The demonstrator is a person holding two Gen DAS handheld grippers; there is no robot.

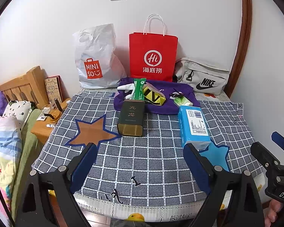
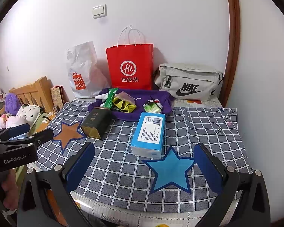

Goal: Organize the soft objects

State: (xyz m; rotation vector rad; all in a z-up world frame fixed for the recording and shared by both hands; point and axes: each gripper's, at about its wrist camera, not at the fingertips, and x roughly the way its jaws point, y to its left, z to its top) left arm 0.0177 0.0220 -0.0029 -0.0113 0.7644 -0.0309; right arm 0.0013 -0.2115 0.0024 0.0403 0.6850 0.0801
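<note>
A blue tissue pack (image 1: 195,124) (image 2: 149,134) lies on the checked cloth (image 1: 142,160), its near end by a blue star patch (image 2: 170,172). A dark tea tin (image 1: 131,118) (image 2: 96,122) lies by a brown star patch (image 1: 92,130). Behind them a purple cloth (image 1: 166,106) (image 2: 130,115) holds a green packet (image 1: 139,89), a yellow-black pouch (image 1: 154,96), a white glove (image 1: 125,88) and a small green pack (image 1: 182,101). My left gripper (image 1: 142,160) is open and empty at the near edge. My right gripper (image 2: 144,164) is open and empty over the blue star.
Against the wall stand a white Miniso bag (image 1: 96,60), a red paper bag (image 1: 152,56) and a grey Nike pouch (image 1: 202,75). A wooden bedside stand (image 1: 45,121) and bedding (image 1: 3,141) are at the left. A wooden frame (image 1: 246,37) runs up the right.
</note>
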